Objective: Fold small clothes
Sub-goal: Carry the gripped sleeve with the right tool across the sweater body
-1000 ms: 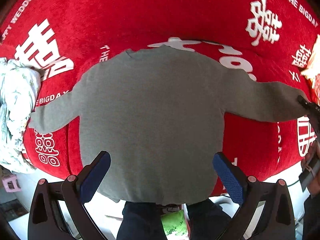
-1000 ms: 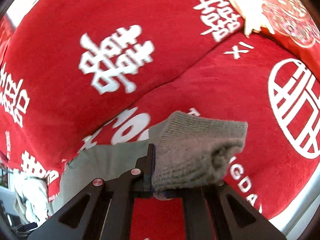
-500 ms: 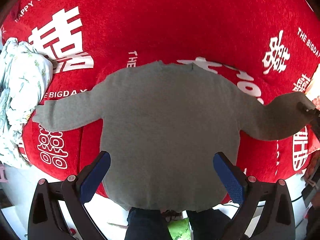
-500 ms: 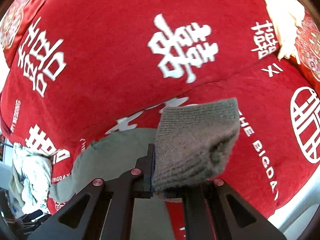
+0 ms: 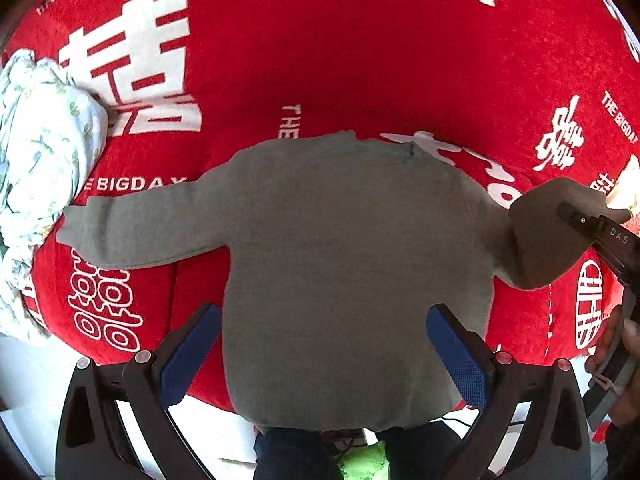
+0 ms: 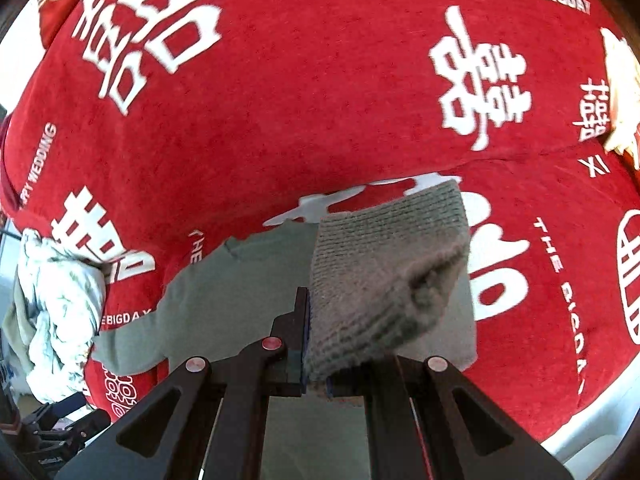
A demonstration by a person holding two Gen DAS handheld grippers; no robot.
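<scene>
At the far left we are seeing a crumpled white cloth with a pale green leaf print [image 5: 38, 152] lying on the red plush cover printed with white characters and lettering [image 5: 360, 60]. Just beside it, the left sleeve cuff of the small grey knitted sweater [image 5: 352, 264] is lying flat and nearly touching that cloth. The sweater is lying spread, its neckline away from us and its hem hanging over the near edge of the cover, above dark trousers [image 5: 296, 456].

Our left gripper [image 5: 336, 356] is hovering over the sweater's lower body with its blue-padded fingers [image 5: 188, 356] spread wide and released, the grey knit lying between them but under them, not pinched; the left pad is over the red cover, the right pad over the sweater's side edge.

Further right, our right gripper [image 6: 316, 360] is clenching the cuff of the right sleeve [image 6: 384, 284], fingers closed tight on the ribbed knit, which is bunching up and standing off the cover, bent in toward the sweater's body. A hand [image 5: 624, 364] is gripping that tool at the right edge.
</scene>
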